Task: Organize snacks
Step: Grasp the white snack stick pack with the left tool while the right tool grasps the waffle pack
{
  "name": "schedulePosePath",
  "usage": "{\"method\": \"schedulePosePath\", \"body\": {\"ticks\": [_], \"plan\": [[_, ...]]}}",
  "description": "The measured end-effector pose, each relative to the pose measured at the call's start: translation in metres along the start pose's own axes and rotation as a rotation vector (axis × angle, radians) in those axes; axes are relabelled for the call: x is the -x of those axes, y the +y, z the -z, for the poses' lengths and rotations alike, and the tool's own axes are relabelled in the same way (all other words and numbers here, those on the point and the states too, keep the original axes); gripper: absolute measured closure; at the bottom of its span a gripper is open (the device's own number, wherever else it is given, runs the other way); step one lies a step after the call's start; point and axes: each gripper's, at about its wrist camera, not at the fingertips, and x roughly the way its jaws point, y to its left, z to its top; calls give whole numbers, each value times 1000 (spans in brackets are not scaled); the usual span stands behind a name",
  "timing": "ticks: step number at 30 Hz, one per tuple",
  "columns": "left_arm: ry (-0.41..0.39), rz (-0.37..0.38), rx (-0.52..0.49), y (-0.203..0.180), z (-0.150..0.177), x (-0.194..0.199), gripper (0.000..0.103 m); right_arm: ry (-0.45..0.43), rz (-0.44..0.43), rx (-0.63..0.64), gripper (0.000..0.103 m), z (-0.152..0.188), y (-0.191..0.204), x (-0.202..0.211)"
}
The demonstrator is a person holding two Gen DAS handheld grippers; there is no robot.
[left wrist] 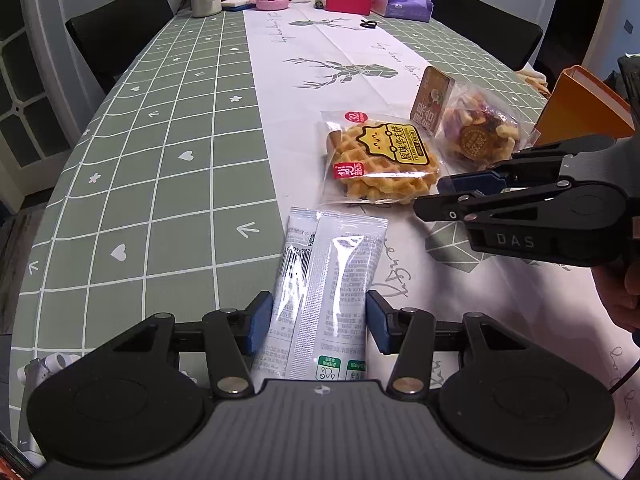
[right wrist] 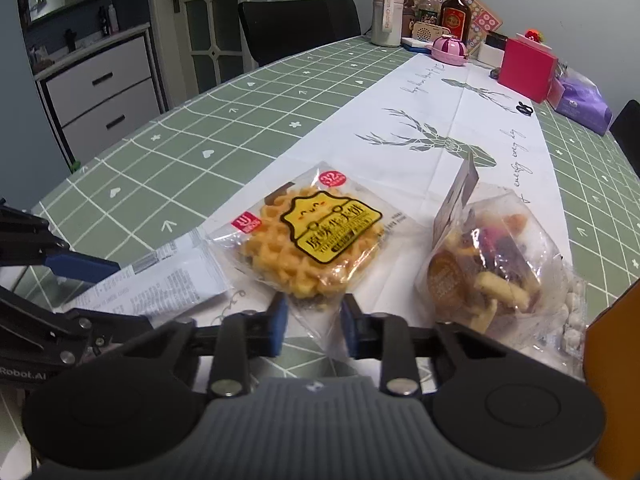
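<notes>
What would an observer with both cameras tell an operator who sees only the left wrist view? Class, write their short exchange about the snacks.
Operator: I only see the right gripper from the side. Is it lined up on the waffle packet?
Observer: Yes. The right gripper is open, and the near corner of the waffle packet lies between its blue pads.
Operator: Is there any furniture off the far left side of the table?
Observer: A white cabinet with two drawers stands beyond the table, next to a door.
</notes>
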Motion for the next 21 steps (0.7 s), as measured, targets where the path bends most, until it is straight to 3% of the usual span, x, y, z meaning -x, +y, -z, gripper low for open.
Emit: {"method": "schedulePosePath", "body": {"ticks": [2,5,11,15,16,18,19,20,21], "plan": [[0,-2,-5,-1,1,0,46,6,3,14,90,3,1,4],[3,-21,-16,-3,2,1,46,26,-18,5,95,11,-1,17],[4,-14,-16,-7,5,4,46,66,-34,56,98,37,-4,50],[8,9,-18,-12,7,5,46,84,7,93,95,55,-12,72],[8,11,-22,-13,7,5,46,87,16,94,89,58,-14,77],[8,11,-28,-15,8,5,46,95,23,85,63,68,-16,86],[8,11,-28,-16,8,5,46,89,31,71,43,72,-16,91],[8,13,-28,-16,8,5,46,79,31,54,33,76,-15,96],[8,14,-27,-16,8,5,46,71,28,38,31,78,-14,99]]}}
